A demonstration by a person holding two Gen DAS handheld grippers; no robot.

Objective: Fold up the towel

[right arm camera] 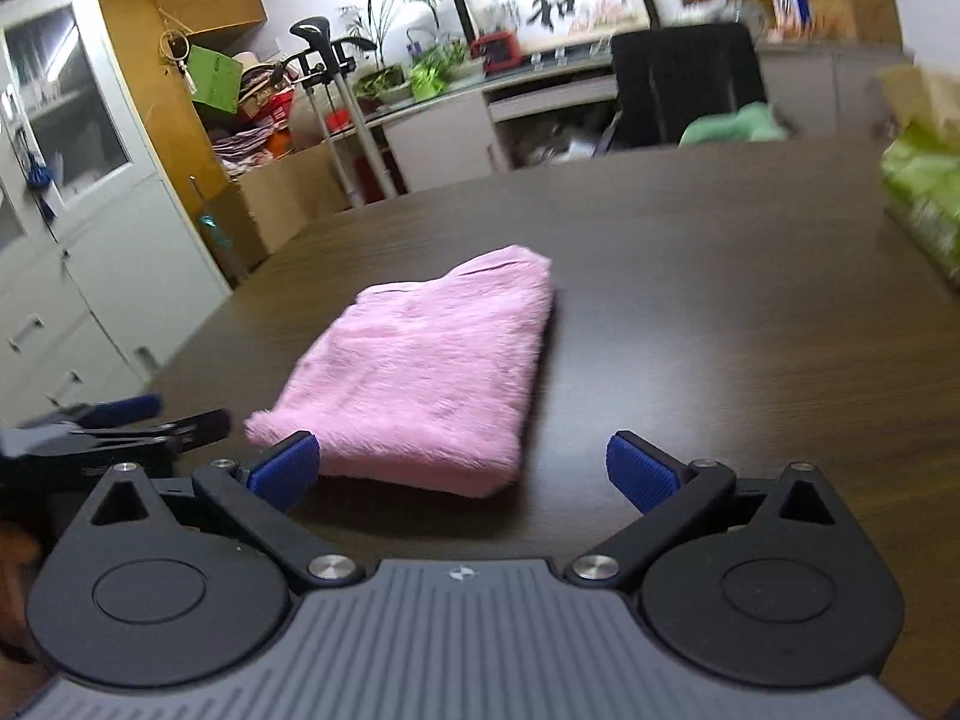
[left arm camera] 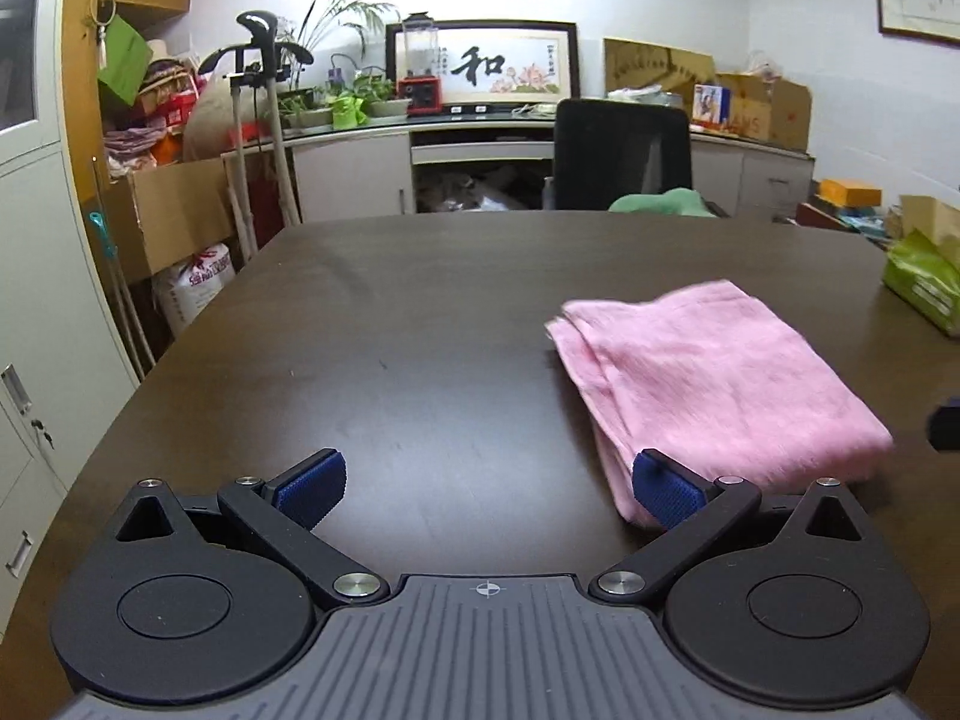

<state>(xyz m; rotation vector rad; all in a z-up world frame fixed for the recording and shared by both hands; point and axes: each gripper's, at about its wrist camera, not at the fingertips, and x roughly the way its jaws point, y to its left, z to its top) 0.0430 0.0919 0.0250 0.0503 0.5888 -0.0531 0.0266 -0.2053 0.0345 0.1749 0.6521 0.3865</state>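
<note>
Left claw: the left claw hangs low over the surface, spread wide and released, nothing between its blue pads.
Right claw: the right claw is likewise spread and empty; its view is smeared by motion blur, so fine detail there is uncertain.
Towel: the pink towel lies flat on the dark wooden surface, just ahead of both claws. Its near edge sits right by the left claw's right-hand pad, though I cannot tell whether they touch.
Task progress: the towel is a compact rectangle with stacked layers showing at its far corner (several folds look done). With neither claw gripping it, I judge the folding finished or nearly so; at most a final tidy of the edges seems left.
Beside the towel: a green packet rests at the surface's right edge, well apart from the towel.
Containers: an open cardboard box on the back counter holds assorted items, too small to name; another cardboard box stands on the floor at the left, its contents unclear.
</note>
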